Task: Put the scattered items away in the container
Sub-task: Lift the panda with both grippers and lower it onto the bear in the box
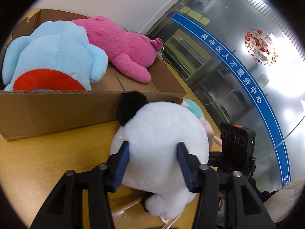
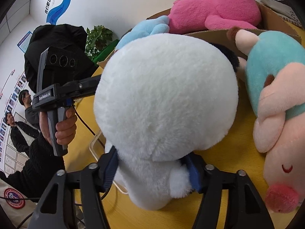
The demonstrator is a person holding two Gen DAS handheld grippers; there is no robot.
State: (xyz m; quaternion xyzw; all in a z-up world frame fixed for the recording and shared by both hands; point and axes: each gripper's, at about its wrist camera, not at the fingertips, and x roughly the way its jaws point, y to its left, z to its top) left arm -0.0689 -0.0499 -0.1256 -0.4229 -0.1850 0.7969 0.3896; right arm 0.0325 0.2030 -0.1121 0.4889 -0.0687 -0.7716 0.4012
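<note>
A white plush panda [image 1: 160, 139] with a black ear sits on the yellow table [image 1: 47, 162] just in front of the cardboard box [image 1: 57, 108]. My left gripper [image 1: 152, 152] is shut on its body, a blue pad on each side. My right gripper [image 2: 152, 164] is shut on the same panda [image 2: 165, 99] from the other side. The box holds a light blue plush [image 1: 53, 57] and a pink plush [image 1: 122, 43]. A teal and peach plush [image 2: 276, 99] lies on the table right of the panda, touching it.
The other hand-held gripper shows in each view: the right one [image 1: 236, 143] and the left one [image 2: 57, 87] held in a hand. A glass wall [image 1: 238, 57] stands behind. People and a potted plant [image 2: 99, 38] are at the left.
</note>
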